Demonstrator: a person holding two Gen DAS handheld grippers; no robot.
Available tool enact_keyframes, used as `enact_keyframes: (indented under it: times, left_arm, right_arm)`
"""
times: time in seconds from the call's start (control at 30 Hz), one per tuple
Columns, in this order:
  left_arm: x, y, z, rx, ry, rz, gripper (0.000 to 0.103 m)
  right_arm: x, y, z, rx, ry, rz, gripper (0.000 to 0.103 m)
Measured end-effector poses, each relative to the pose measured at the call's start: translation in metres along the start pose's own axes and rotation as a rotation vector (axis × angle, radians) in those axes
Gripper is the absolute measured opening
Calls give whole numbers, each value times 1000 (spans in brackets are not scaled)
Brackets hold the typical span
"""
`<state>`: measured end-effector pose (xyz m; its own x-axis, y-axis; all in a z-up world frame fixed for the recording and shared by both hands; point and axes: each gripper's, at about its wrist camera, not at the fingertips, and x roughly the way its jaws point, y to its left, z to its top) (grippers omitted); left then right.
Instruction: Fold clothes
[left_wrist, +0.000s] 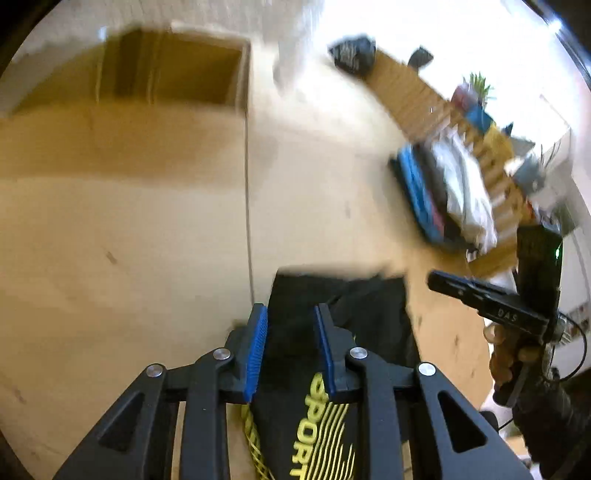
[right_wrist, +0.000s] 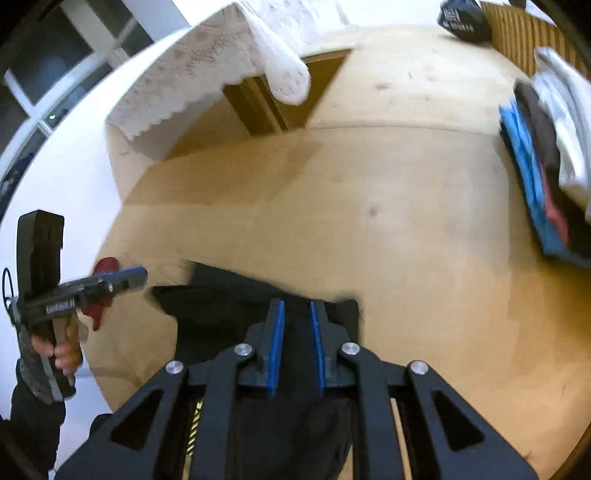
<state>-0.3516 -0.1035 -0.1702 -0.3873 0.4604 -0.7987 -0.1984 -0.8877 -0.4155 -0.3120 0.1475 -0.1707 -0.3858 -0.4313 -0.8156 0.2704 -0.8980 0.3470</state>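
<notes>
Home; lace tablecloth (right_wrist: 236, 70); houseplant (left_wrist: 480, 83)

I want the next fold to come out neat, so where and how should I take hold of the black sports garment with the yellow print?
Grip the black sports garment with yellow print by its far straight edge, one tool near each far corner, coming down from above. That edge lies flat and square on the wooden table; the middle is creased, so pinching there would probably bunch the cloth.

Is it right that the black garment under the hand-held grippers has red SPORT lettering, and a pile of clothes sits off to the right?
Not quite: the lettering on the black garment is yellow, as the left wrist view shows. The pile of clothes does sit to the right.
</notes>
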Motion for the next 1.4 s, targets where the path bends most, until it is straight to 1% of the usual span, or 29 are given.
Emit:
enact_keyframes:
  times: [0.03,0.07,0.17,0.2,0.23,0.3,0.33,0.4,0.43,0.47,0.57,0.63,0.67,0.7,0.73,0.77,0.8,0.9,0.97,1.0,1.03,1.07,1.1,1.13,1.2,1.23,1.27,1.33,1.4]
  left_arm:
    - [-9,-1,4,12,-22,10,24]
    - [-13,-3,2,21,-24,8,24]
    - [-9,-10,-23,56,46,-17,24]
    - [-4,-12,-37,72,81,-14,24]
    - [2,-16,-54,87,118,-5,24]
    - [4,-15,-92,88,175,-1,24]
    - [4,-14,-111,83,201,-1,27]
    - [6,-16,-143,85,245,20,29]
    - [7,-17,-157,87,266,33,33]
    - [9,-19,-167,87,279,50,35]
    - [20,-22,-184,76,300,106,35]
    - [22,-23,-186,60,278,118,35]
    - [23,-23,-185,54,265,121,34]
    - [24,-23,-184,49,257,125,31]
    - [25,-23,-183,50,251,125,23]
    - [25,-22,-182,54,248,119,10]
    - [25,-21,-183,57,251,111,9]
    - [20,-13,-191,48,269,95,8]
    - [14,-11,-197,49,275,99,8]
    - [8,-11,-199,56,267,105,8]
    - [3,-12,-201,59,258,107,8]
    - [-3,-13,-202,61,244,105,8]
    - [-11,-15,-204,66,226,103,8]
    - [-15,-19,-205,76,213,99,8]
    - [-21,-29,-208,107,200,86,13]
    - [-24,-33,-210,123,193,79,21]
    - [-26,-38,-211,139,187,73,25]
    - [-26,-44,-220,167,207,92,25]
    - [-25,-40,-227,170,224,116,25]
  right_arm:
    - [-1,1,-1,-19,18,-5,15]
    - [0,2,-6,-35,40,-15,15]
    - [8,7,-39,-78,126,-62,16]
    - [9,7,-54,-90,148,-81,20]
    - [11,9,-72,-96,173,-99,28]
    - [7,5,-105,-81,207,-138,37]
    - [4,1,-121,-67,220,-153,41]
    - [2,-2,-143,-23,245,-148,45]
    - [2,-4,-154,1,258,-142,45]
    - [1,-6,-164,24,271,-136,45]
    - [4,-5,-173,41,268,-146,45]
    - [7,-3,-172,21,262,-153,45]
    - [10,-3,-171,17,271,-152,44]
    - [13,-3,-170,21,288,-135,31]
    - [15,-4,-169,27,308,-107,15]
    - [14,-4,-168,25,319,-93,14]
    - [10,-3,-168,5,319,-103,10]
    - [0,-13,-173,-13,321,-152,10]
    - [-12,-26,-175,40,304,-183,16]
    - [-19,-34,-176,75,291,-199,22]
    - [-28,-39,-177,106,262,-196,23]
    - [-39,-42,-177,127,219,-171,23]
    - [-48,-40,-178,126,186,-145,27]
    - [-53,-34,-178,99,178,-133,41]
    - [-49,-13,-179,-7,188,-164,56]
    - [-45,-3,-179,-56,190,-178,56]
    - [-40,4,-181,-98,191,-183,56]
    - [-29,18,-185,-177,194,-196,56]
    - [-21,25,-192,-214,199,-223,57]
